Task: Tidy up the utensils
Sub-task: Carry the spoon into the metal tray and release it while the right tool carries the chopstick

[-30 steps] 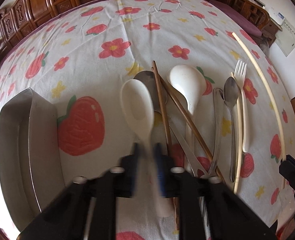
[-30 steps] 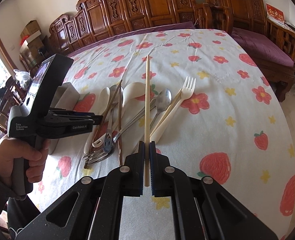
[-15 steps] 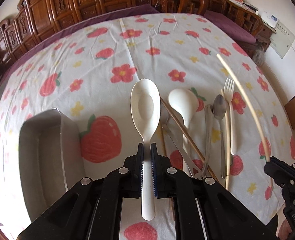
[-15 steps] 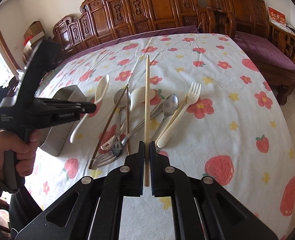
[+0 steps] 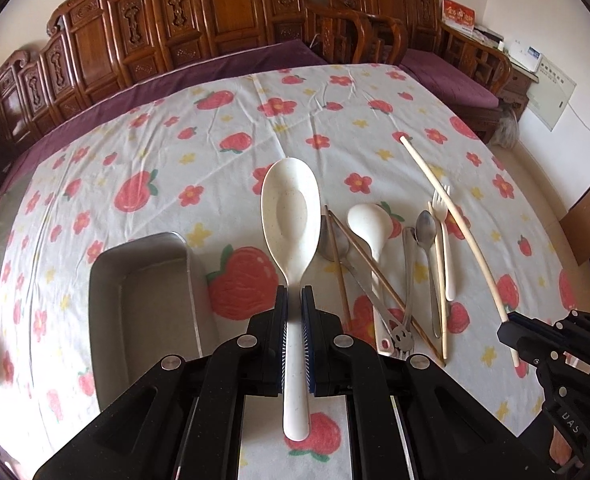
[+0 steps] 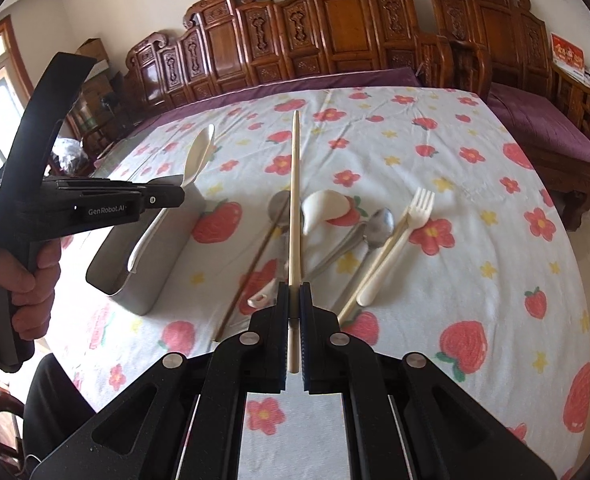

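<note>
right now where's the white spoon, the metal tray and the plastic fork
white spoon (image 5: 291, 216), left wrist view, on its bowl
metal tray (image 5: 107, 280), left wrist view, on its left wall
plastic fork (image 6: 419, 206), right wrist view, on its tines

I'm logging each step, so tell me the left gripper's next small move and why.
Probably carry the white spoon leftward over the metal tray and lower it in: the left gripper is shut on its handle, lifted clear of the tablecloth, and the tray looks empty.

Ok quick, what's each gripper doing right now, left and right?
Left gripper: shut on the white spoon, lifted off the table.
Right gripper: shut on the pale chopstick, also held up.
</note>
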Motion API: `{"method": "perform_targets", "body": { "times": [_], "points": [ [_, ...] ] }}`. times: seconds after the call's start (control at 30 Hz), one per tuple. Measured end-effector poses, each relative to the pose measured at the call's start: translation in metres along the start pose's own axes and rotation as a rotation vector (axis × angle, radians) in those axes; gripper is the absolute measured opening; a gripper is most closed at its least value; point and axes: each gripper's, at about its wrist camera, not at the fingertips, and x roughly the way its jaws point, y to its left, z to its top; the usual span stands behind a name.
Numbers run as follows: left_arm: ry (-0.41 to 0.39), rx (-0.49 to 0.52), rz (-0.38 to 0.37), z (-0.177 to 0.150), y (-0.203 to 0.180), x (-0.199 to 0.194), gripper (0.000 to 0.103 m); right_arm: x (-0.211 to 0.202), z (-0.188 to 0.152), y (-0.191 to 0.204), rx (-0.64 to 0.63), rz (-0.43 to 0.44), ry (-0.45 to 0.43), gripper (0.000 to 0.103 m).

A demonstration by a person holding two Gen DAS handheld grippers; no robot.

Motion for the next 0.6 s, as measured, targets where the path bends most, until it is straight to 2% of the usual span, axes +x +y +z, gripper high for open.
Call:
{"method": "perform_targets", "body": {
  "times": [0.3, 0.6],
  "points": [
    [-0.009, -0.044, 0.027, -0.016, 0.044, -0.011, 0.006, 0.002, 0.007, 0.040, -0.048, 0.025, -0.010, 0.006],
    [0.013, -0.098, 0.092, -0.035, 0.101, -0.008, 0.006, 0.018, 0.015, 0.089, -0.089, 0.061, -0.002, 0.006]
  ]
}}
